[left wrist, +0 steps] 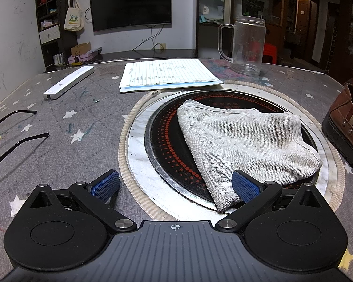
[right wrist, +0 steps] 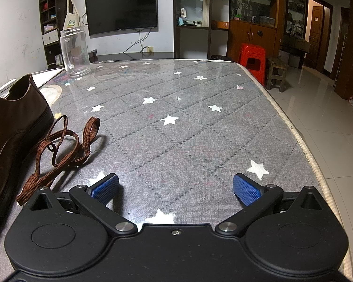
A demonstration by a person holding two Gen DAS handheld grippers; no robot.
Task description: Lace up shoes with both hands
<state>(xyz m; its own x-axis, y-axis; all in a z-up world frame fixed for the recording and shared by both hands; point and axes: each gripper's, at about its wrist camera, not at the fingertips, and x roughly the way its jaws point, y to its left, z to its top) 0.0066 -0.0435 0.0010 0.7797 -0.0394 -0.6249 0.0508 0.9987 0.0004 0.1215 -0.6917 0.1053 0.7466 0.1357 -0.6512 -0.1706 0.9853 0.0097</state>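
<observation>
As we look along the left gripper point(left wrist: 175, 184), we find its jaws spread wide and holding nothing, poised over a grey cloth point(left wrist: 244, 145) that lies on a round black hotplate point(left wrist: 167, 145) set into the table point(left wrist: 77, 122). At the right edge of this view stands the brown shoe point(left wrist: 346, 127), apart from the gripper; no lace shows here.

From the right wrist view, we note the right gripper point(right wrist: 176, 188) likewise released and empty above the bare star-patterned cover. The same shoe point(right wrist: 9, 127) stands at the left edge, and the brown lace point(right wrist: 58, 145) lies loose in loops just beside its sole; whether any part is threaded we cannot tell.

We judge the flat woven lace light, limp and liable to slip; it should be pinched near an end. The shoe looks stiff and heavy enough to stay put.
</observation>
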